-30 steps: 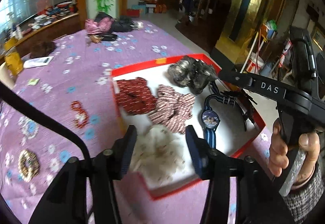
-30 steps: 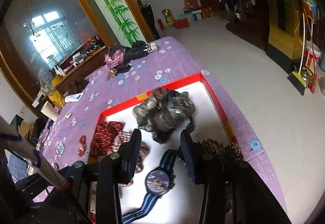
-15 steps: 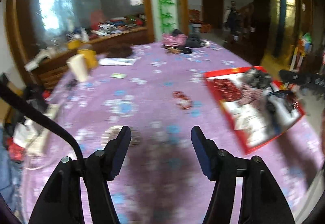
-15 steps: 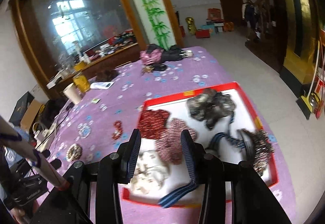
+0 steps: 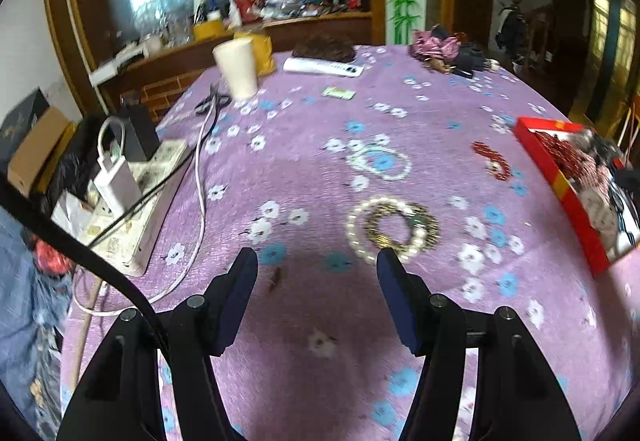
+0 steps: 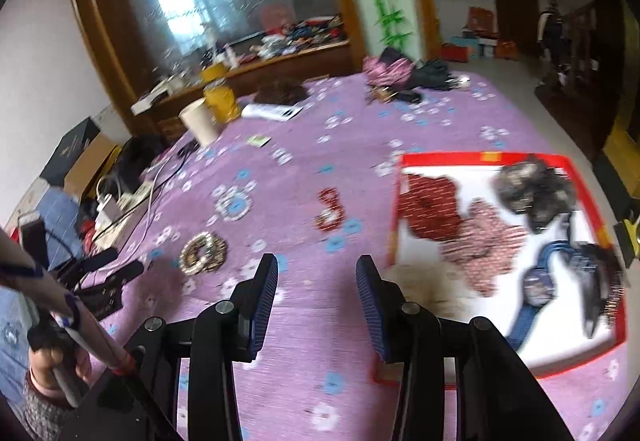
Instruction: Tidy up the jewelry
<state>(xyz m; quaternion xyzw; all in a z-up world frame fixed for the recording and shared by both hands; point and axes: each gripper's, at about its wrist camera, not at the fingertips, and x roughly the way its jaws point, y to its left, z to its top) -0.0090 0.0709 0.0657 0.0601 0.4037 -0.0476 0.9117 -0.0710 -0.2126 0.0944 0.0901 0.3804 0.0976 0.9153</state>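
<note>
Left gripper half-open and empty – the beaded bracelet lies flat just ahead, slightly right of its fingers; right gripper, also empty, is farther.

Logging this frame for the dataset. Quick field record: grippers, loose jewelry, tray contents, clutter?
left gripper: open, empty, over the purple cloth
right gripper: open, empty, just left of the tray
loose jewelry: pearl and gold ring piece; red bead piece
red tray: scrunchies, blue-strap watch, dark hair clip
clutter: power strip, white cup, remote
blur: moderate in both views
</note>
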